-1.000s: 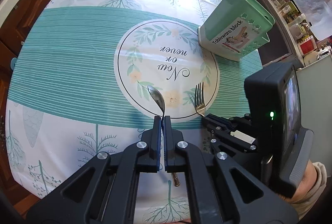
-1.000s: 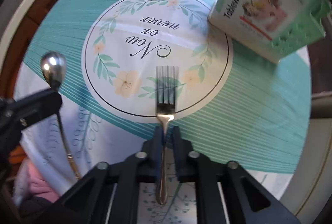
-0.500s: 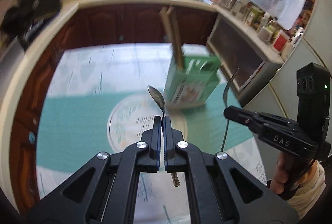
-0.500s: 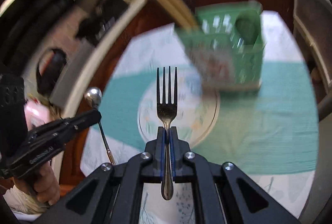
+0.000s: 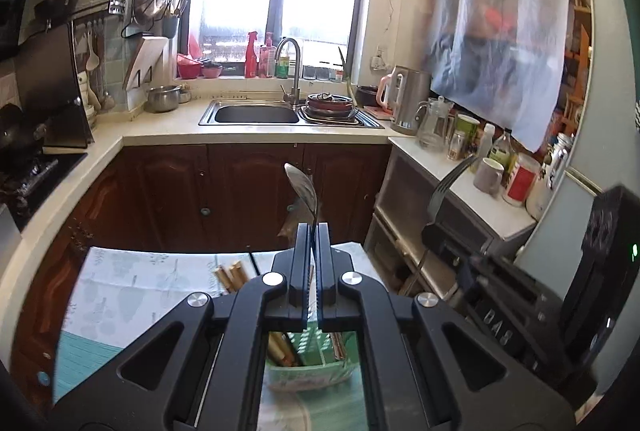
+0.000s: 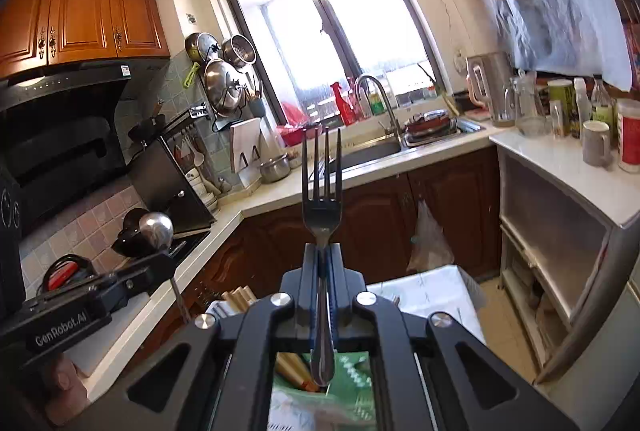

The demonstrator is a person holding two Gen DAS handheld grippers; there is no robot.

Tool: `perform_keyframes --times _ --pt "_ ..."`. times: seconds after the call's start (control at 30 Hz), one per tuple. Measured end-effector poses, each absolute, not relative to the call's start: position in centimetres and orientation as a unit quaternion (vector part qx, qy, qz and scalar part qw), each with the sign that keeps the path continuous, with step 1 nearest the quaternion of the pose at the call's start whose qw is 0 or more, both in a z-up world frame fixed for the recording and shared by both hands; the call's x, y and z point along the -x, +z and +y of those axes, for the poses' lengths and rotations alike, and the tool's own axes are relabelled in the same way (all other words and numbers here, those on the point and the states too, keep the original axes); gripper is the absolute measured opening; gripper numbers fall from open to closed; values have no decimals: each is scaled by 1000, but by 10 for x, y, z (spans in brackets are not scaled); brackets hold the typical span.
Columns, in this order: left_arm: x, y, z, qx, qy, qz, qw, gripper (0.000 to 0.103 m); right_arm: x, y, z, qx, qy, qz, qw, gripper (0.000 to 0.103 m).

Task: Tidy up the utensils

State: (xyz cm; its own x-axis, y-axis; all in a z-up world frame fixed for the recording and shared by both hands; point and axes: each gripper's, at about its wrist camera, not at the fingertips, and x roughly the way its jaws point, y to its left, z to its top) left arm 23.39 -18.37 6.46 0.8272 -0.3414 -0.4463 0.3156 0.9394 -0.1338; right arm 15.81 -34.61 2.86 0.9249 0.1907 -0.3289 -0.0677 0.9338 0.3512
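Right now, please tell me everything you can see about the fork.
The fork looks like shiny metal, with four straight tines and a slim handle that widens at its rounded end. It stands upright, tines up, clamped at the neck by the right gripper. Its handle end hangs just above the green utensil holder, not visibly touching it. The left wrist view shows it from the side, slightly curved.

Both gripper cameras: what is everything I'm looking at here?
Spoon: one, silver, upright in the left gripper.
Fork: one, silver, tines up, in the right gripper.
Utensil holder: one, green, below both grippers.
Chopsticks: several, tan, in the holder.
Tablecloth: one, white and teal, on the table.
Sink: one, steel, under the window.
Kettle: one, steel, right of the sink.
Left gripper: black, shut.
Right gripper: black, shut.
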Motion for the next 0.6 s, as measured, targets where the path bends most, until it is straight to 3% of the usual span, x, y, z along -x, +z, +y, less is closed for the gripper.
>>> perform_keyframes --times 0.3,0.6 --pt "-280 -23 -219 14 -175 238 955 0 -174 -43 -340 -123 68 161 977 4" --pt "-293 -75 -239 -10 -172 246 954 0 -174 -83 -341 -140 75 154 975 4"
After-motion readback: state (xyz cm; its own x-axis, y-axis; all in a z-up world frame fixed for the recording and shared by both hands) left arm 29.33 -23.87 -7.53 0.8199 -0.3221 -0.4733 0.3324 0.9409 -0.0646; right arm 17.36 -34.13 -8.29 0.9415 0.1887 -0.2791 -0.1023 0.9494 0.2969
